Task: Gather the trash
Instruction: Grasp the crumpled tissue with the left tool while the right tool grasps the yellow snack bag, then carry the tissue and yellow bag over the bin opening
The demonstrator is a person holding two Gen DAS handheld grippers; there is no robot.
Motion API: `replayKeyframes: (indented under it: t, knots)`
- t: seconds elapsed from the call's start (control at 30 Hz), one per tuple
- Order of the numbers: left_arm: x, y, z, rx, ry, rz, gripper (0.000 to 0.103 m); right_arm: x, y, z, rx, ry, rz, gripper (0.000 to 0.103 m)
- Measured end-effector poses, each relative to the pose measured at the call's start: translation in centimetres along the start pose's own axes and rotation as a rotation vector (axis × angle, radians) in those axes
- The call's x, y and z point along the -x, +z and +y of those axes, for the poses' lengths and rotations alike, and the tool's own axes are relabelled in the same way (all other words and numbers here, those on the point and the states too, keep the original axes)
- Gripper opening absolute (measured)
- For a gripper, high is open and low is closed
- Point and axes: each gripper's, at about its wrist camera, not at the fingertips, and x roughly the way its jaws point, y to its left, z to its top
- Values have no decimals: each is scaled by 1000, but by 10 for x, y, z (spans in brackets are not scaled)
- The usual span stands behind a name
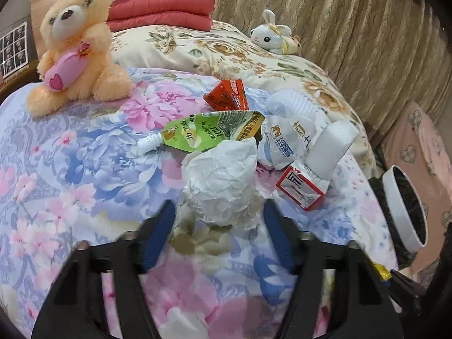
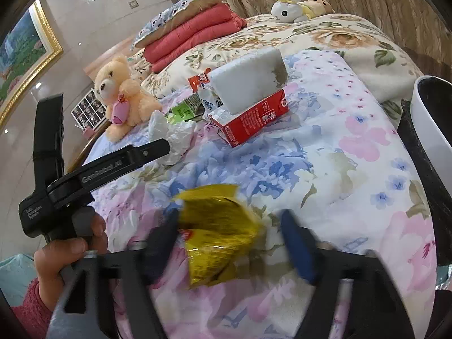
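Observation:
A crumpled white paper (image 1: 223,180) lies on the floral bedspread (image 1: 84,169), and the blue pads of my left gripper (image 1: 219,212) press on its two sides. In the right wrist view that gripper (image 2: 158,147) reaches at the same paper (image 2: 175,138). A yellow foil wrapper (image 2: 214,234) sits between the fingers of my right gripper (image 2: 230,226). Its left pad touches the wrapper, its right pad stands apart, so it is open. Further back lie a green spout pouch (image 1: 203,132), a red carton (image 1: 299,189), a white foam block (image 1: 333,147) and a red-orange wrapper (image 1: 228,96).
A white-rimmed bin with a black liner (image 1: 401,206) stands at the bed's right edge. A peach teddy bear (image 1: 73,48) sits at the left, a white plush bunny (image 1: 271,34) at the back, next to folded red blankets (image 1: 161,11). Curtains hang behind.

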Motion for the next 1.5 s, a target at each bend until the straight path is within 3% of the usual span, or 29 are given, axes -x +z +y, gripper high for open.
replayKeyframes:
  t: [0.07,0.23,0.47,0.7,1.5]
  knots:
    - [-7,-1,-2,-6,-15,27,28,1,1,-3,-8,5,-2,48]
    - [2,-2,-5,-26,-14,-4,23,8,2,-12,-33,13,-15,48]
    - [23,-20,-12,-14,-45,-8,22,24,3,-26,-62,2,-46,48]
    - [37,-37,-42,-85,-96,8,22,39,0,-41,-93,-10,-65,48]
    - [51,-50,-131,-221,-240,30,22,107,2,-102,-182,-92,-182,48]
